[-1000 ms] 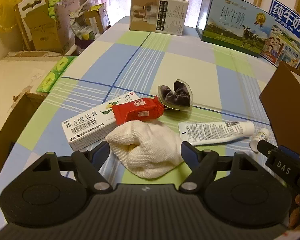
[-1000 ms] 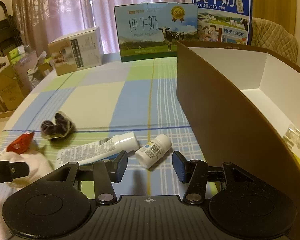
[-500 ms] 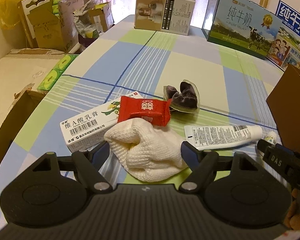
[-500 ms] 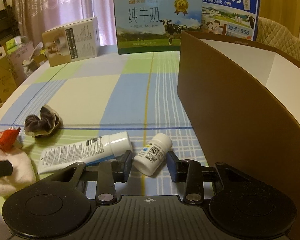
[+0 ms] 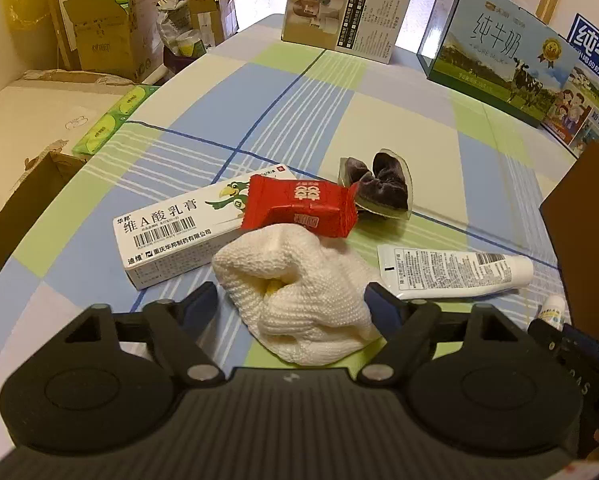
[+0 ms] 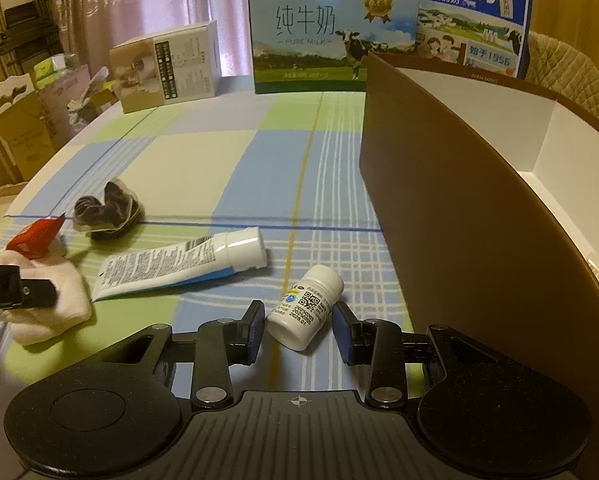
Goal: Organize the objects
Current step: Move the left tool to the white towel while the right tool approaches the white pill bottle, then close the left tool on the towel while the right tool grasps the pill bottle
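Note:
A crumpled white knitted cloth (image 5: pixel 299 292) lies on the checked tablecloth between the fingers of my left gripper (image 5: pixel 291 292). Its jaws are closing around the cloth, and a sliver of gap still shows at the left pad. A red candy packet (image 5: pixel 299 208) rests on the cloth's far edge and on a white ointment box (image 5: pixel 171 232). A small white bottle (image 6: pixel 305 308) lies on its side, and my right gripper (image 6: pixel 297 312) is shut on it, pads against both sides. A white tube (image 6: pixel 187 260) lies just left of the bottle.
A dark scrunchie in a clear pack (image 5: pixel 379 188) sits beyond the red packet. An open brown box with a white inside (image 6: pixel 479 208) stands close on the right. Milk cartons (image 6: pixel 331 36) and a beige carton (image 6: pixel 167 68) line the far edge. Cardboard clutter (image 5: pixel 99 32) fills the floor at left.
The right jaws have narrowed onto the white bottle, which first lay ahead of the wider-set fingers. The left gripper has stayed over the white cloth with almost no shift.

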